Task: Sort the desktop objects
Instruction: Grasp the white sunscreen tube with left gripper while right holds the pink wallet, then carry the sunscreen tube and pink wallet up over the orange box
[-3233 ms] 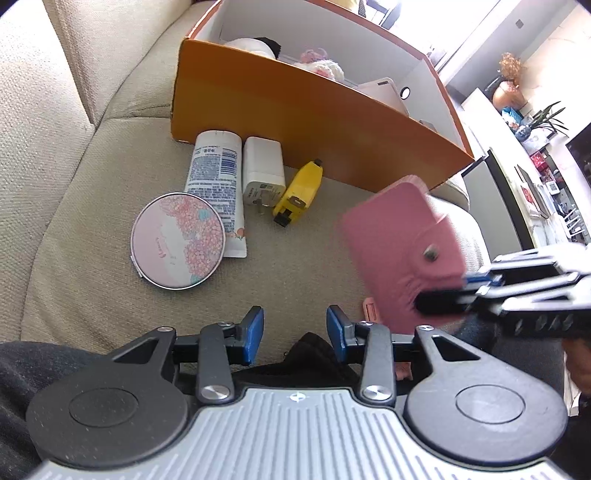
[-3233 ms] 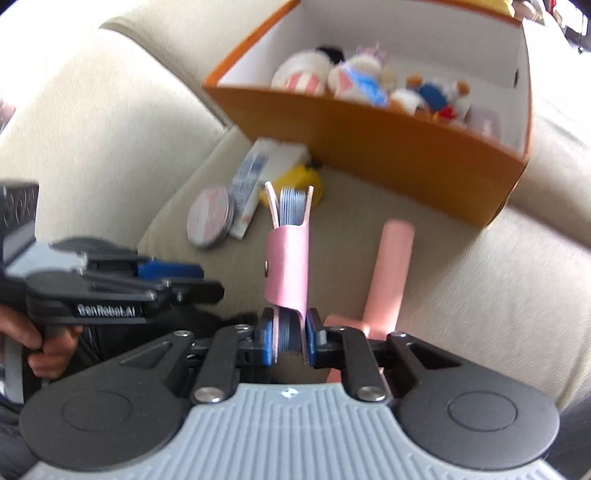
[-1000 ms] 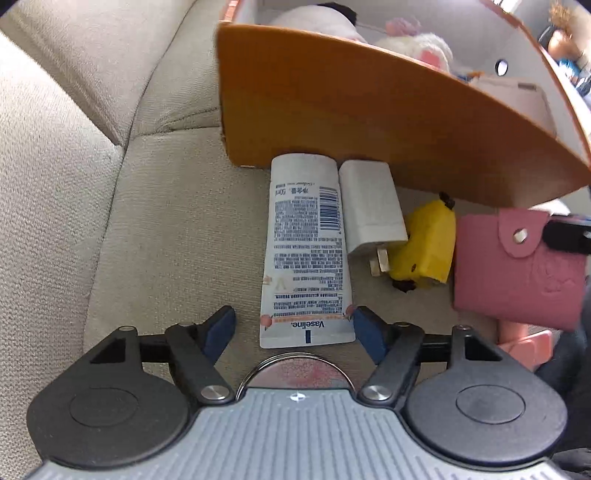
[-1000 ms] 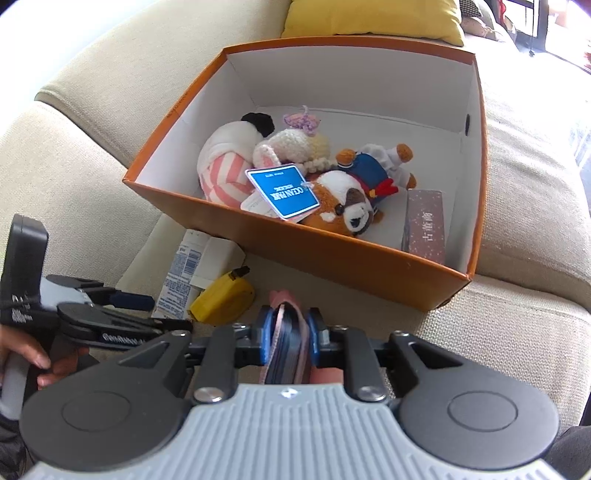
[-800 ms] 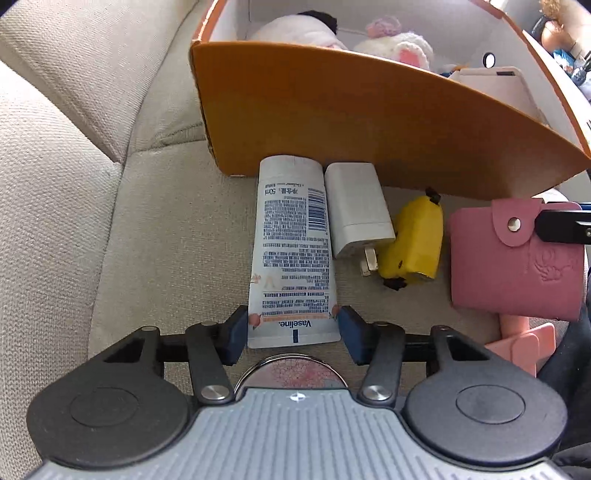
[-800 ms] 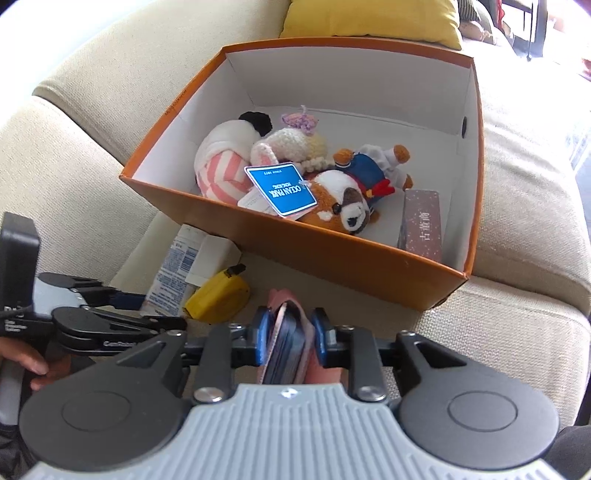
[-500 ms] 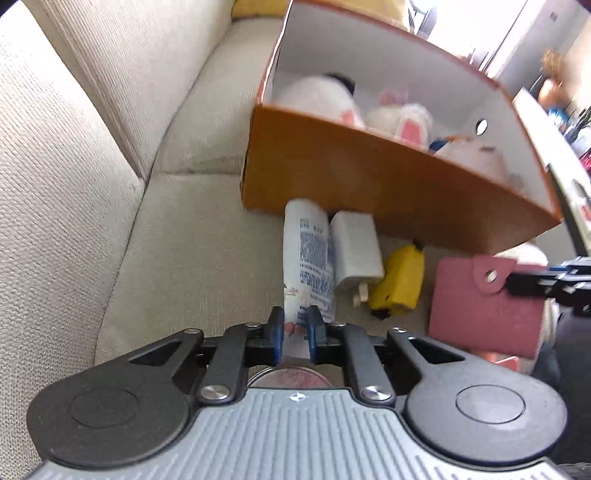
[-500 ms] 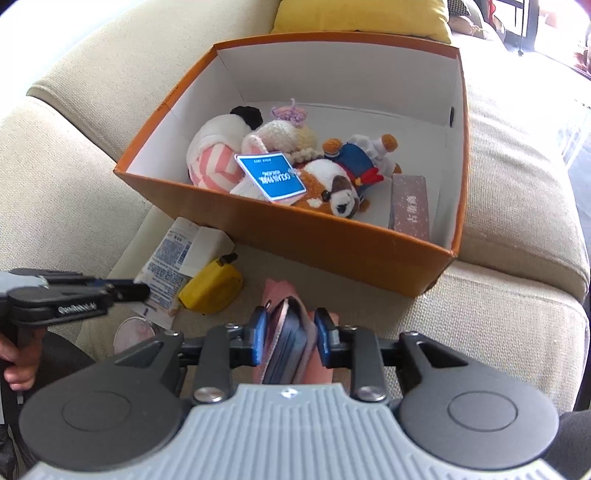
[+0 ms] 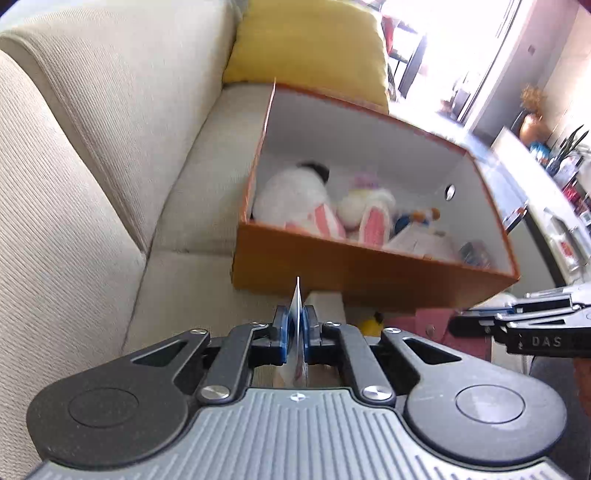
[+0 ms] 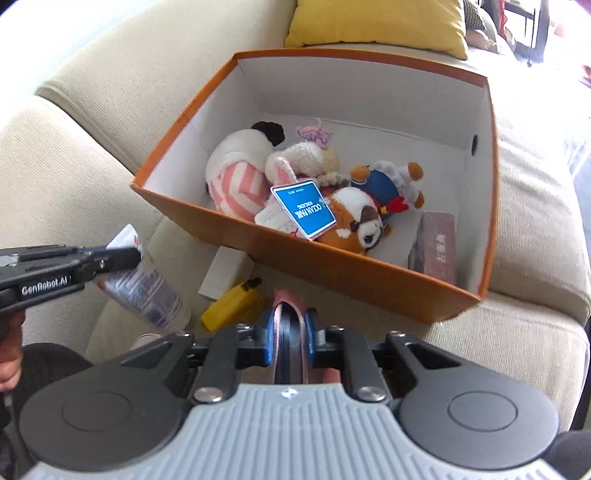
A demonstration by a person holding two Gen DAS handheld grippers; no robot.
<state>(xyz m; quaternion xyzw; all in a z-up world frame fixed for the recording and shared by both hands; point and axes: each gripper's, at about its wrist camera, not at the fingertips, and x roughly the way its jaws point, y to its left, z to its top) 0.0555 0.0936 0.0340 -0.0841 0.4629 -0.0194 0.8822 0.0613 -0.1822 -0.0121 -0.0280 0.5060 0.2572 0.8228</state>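
Observation:
My left gripper (image 9: 296,325) is shut on the flat end of the white lotion tube (image 9: 297,306), lifted off the sofa; the right wrist view shows the tube (image 10: 144,291) hanging from that gripper (image 10: 125,258). My right gripper (image 10: 290,332) is shut on the pink card wallet (image 10: 286,308), held low in front of the orange box (image 10: 354,280). The wallet also shows in the left wrist view (image 9: 432,328). The box (image 9: 332,269) holds plush toys (image 10: 243,173) and a small brown carton (image 10: 436,243).
A white charger (image 10: 225,273) and a yellow plug-like object (image 10: 232,308) lie on the beige sofa seat before the box. A yellow cushion (image 10: 373,22) lies behind the box. The sofa back (image 9: 110,110) rises on the left.
My left gripper closed on the lotion tube's end and lifted it off the seat, and its view rose toward the box. My right gripper kept the wallet and edged closer to the box.

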